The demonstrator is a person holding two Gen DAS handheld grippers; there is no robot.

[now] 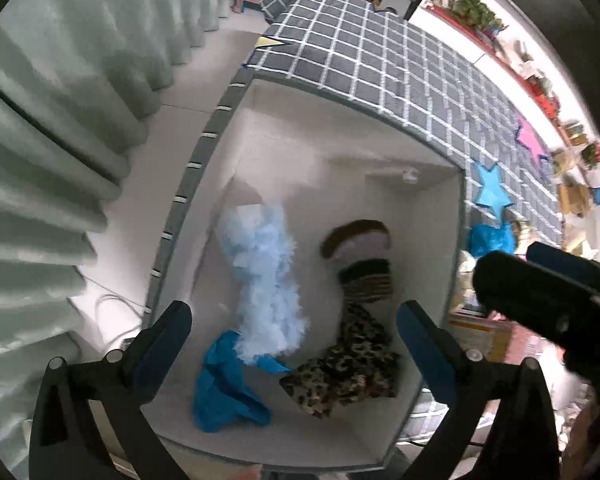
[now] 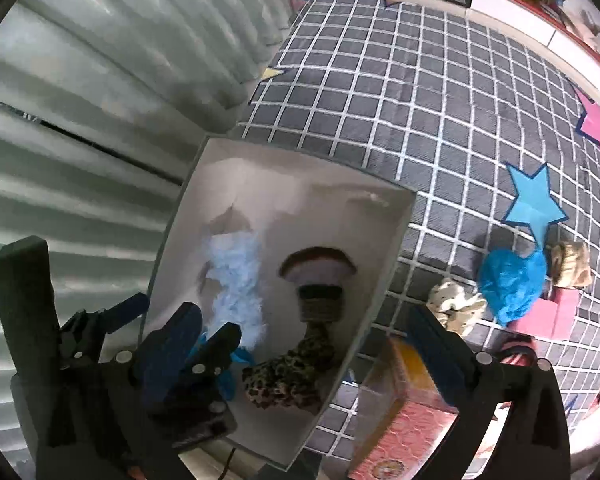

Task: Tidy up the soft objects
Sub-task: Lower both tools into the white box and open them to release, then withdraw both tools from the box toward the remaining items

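Note:
An open white box stands against the edge of a grey checked bed. Inside lie a pale blue fluffy piece, a bright blue cloth, a leopard-print cloth and a brown striped knit piece. My left gripper hovers over the box, open wide, with nothing touching its fingers. My right gripper is also open and empty, above the box's right rim. In the right wrist view the leopard cloth and the fluffy piece show between its fingers.
On the bed cover to the right of the box lie a blue fluffy item, a cream scrunchie, a beige soft item and a pink block. A pink patterned carton sits near the front. Curtains hang at the left.

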